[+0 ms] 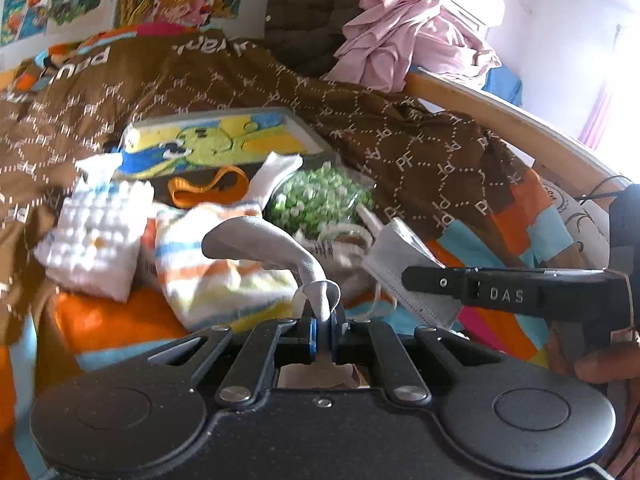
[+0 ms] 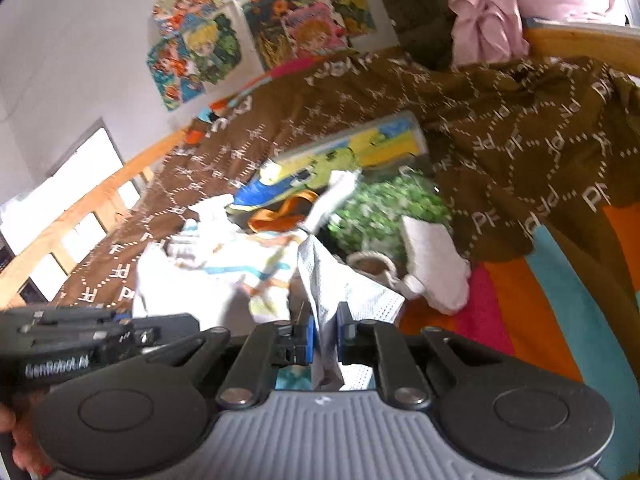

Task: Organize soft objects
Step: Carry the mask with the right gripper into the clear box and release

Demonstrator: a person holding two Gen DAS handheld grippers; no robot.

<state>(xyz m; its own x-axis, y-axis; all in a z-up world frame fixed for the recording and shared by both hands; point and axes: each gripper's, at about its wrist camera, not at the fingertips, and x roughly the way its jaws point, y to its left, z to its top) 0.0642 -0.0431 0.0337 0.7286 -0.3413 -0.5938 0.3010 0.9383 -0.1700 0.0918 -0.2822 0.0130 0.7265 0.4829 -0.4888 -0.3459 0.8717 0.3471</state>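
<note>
Left gripper (image 1: 324,320) clenched on grey cloth (image 1: 256,240); right gripper (image 2: 325,328) on white mesh fabric (image 2: 340,280). Light, limp; best taken at edges.

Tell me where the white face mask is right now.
In the left wrist view the white pleated face mask lies right of centre on the colourful bedspread, just right of the green-and-white beaded bag.

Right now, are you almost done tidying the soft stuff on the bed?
Not nearly. Nothing looks sorted yet. In hand: the left gripper is shut on a grey cloth, and the right gripper is shut on a white mesh cloth. Left to do: the striped cloth, white sock, bumpy white cloth and face mask lie jumbled on the bedspread.
</note>
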